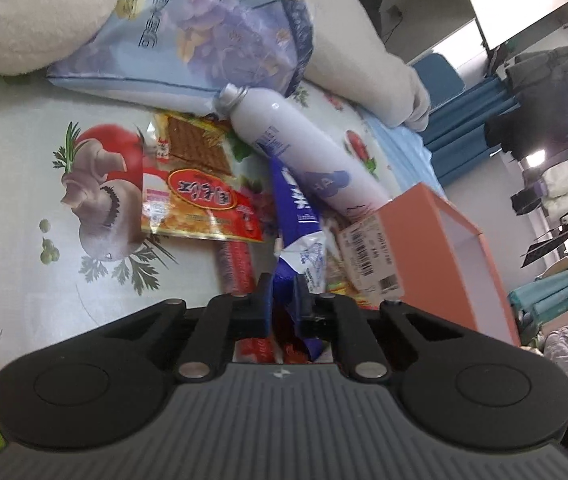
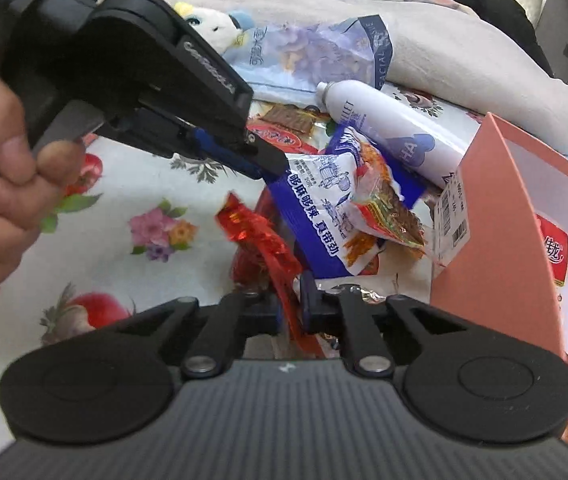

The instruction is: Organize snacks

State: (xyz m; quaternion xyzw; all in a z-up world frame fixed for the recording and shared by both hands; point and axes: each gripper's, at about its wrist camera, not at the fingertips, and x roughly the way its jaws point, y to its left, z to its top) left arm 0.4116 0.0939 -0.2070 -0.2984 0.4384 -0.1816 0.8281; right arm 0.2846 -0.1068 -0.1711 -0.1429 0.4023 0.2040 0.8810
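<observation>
Flowered tablecloth (image 2: pixel 155 184) covers a cluttered surface, with bedding and hung clothes behind. Left gripper (image 1: pixel 284 296) is clamped on the blue snack packet (image 2: pixel 320 216); right gripper (image 2: pixel 290 300) is clamped on the red wrapper (image 2: pixel 259 240). Both lie beside the orange box (image 2: pixel 496 216). Risk: thin foil corners may slip or tear when lifted, and the white bottle (image 1: pixel 304 148) nearby may roll.

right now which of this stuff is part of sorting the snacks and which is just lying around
Part of the job:
- blue-and-white snack packet, in the left gripper
- red foil packet, in the right gripper
- red-and-yellow snack packet
- orange box

Just lying about:
- white bottle
- plush toy
- tissue pack
</observation>
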